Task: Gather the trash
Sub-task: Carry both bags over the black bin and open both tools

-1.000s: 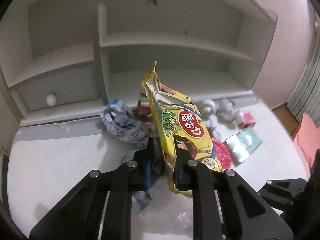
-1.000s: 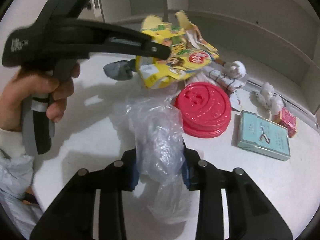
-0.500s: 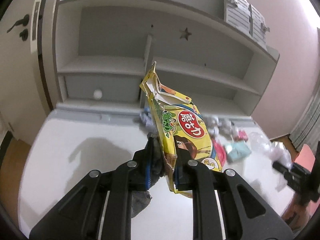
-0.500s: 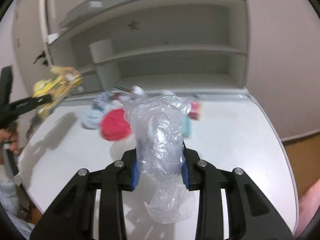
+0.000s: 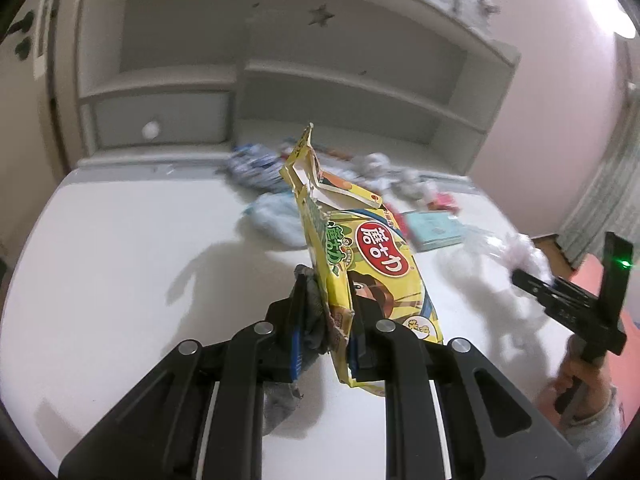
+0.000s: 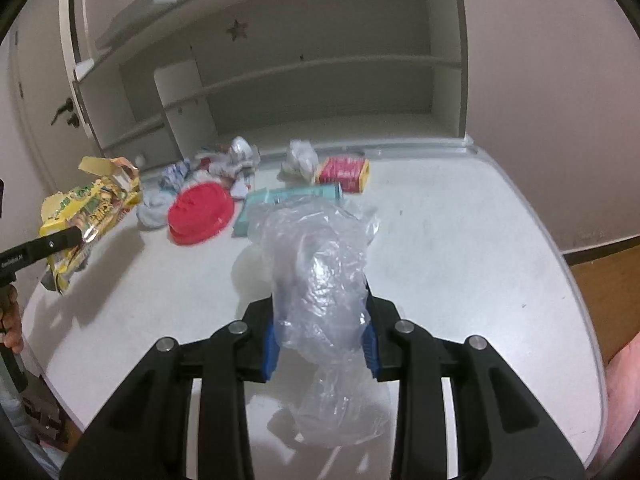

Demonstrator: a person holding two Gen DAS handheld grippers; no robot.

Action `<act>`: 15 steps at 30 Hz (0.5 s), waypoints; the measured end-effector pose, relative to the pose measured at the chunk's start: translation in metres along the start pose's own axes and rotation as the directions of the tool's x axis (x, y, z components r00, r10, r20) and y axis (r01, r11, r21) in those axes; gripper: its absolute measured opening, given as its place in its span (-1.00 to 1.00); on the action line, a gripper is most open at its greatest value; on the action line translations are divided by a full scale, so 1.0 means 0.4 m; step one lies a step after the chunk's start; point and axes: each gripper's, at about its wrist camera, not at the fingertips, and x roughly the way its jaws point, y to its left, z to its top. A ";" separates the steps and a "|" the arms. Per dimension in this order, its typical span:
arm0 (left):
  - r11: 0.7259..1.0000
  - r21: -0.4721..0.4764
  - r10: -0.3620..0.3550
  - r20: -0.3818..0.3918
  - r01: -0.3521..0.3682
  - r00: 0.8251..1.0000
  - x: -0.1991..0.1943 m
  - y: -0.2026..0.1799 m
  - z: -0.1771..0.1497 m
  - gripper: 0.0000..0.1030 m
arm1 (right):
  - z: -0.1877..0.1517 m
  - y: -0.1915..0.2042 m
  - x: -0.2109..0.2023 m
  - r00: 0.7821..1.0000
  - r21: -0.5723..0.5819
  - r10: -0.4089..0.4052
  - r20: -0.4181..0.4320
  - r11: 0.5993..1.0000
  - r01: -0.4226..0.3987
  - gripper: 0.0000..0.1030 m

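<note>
Left gripper (image 5: 322, 330) clamped on yellow snack bag (image 5: 362, 256), right gripper (image 6: 320, 340) on clear plastic bag (image 6: 316, 268); may slip if loosened.

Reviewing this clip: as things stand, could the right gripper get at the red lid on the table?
Probably not yet. The right gripper is shut on a crumpled clear plastic bag that fills the gap between its fingers. The red lid lies uncovered on the table, nothing visibly blocking the way, but the bag must go first.
</note>
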 end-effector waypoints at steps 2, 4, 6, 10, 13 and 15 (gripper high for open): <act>0.999 0.029 -0.041 0.013 0.040 0.999 -0.007 -0.045 0.013 -0.70 | 0.018 -0.011 -0.057 0.999 0.000 -0.010 0.054 1.000 0.010 -0.36; 0.987 0.087 -0.140 0.019 0.138 0.990 -0.012 -0.137 0.024 -0.70 | 0.034 -0.038 -0.136 0.991 0.013 -0.054 0.124 0.999 0.052 -0.36; 0.954 0.162 -0.255 -0.002 0.252 0.967 -0.008 -0.250 0.023 -0.70 | 0.030 -0.103 -0.248 0.974 0.079 -0.121 0.194 0.991 0.107 -0.36; 0.808 0.279 -0.495 -0.155 0.519 0.855 0.030 -0.509 -0.024 -0.70 | -0.045 -0.258 -0.429 0.938 0.232 -0.276 0.211 0.946 0.226 -0.36; 0.646 0.328 -0.601 -0.339 0.690 0.724 0.069 -0.716 -0.126 -0.70 | -0.172 -0.405 -0.549 0.904 0.380 -0.409 0.123 0.861 0.338 -0.36; 0.574 0.345 -0.585 -0.462 0.743 0.666 0.121 -0.833 -0.240 -0.70 | -0.271 -0.490 -0.584 0.904 0.476 -0.425 0.050 0.806 0.353 -0.36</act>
